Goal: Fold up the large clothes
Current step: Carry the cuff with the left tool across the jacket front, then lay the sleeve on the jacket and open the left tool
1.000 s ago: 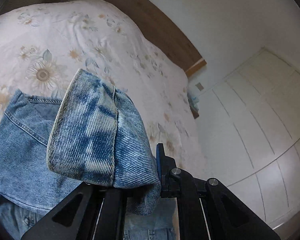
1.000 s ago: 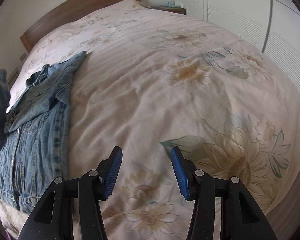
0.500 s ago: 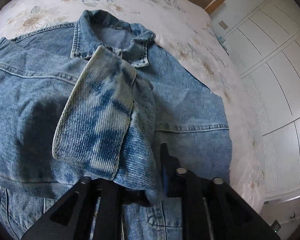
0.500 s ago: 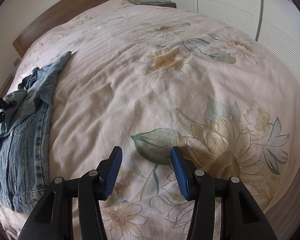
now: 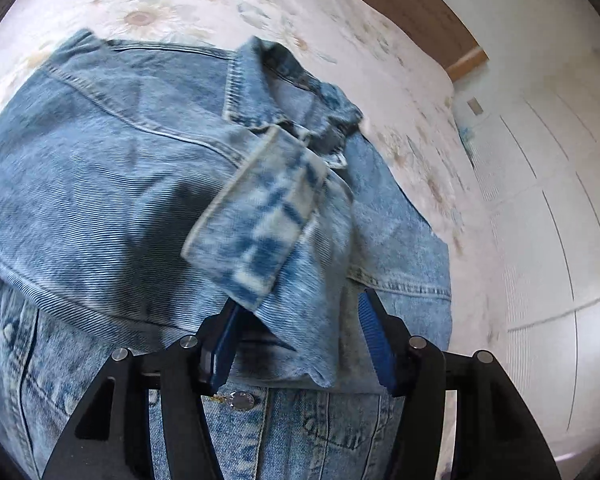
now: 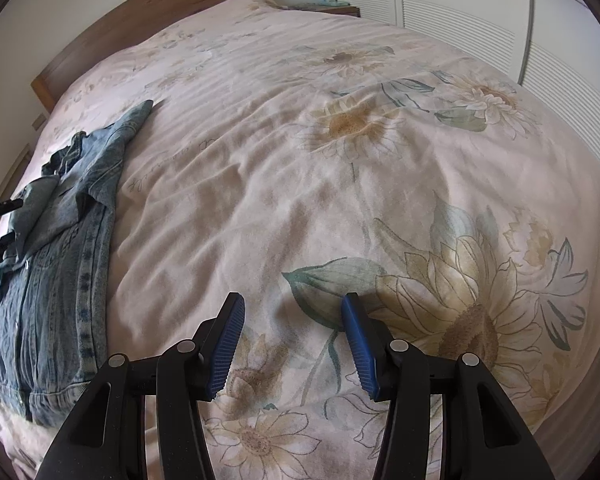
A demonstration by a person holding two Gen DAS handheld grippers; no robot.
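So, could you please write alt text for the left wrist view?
The left gripper, jaws open, hovers over a blue denim jacket lying on a floral bedspread. A sleeve cuff lies folded across the jacket's chest, between the fingers.

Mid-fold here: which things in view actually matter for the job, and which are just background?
Job:
denim jacket
sleeve cuff, lying between the open jaws
left gripper
right gripper, open, over the floral bedspread

Background:
wooden headboard
wardrobe doors
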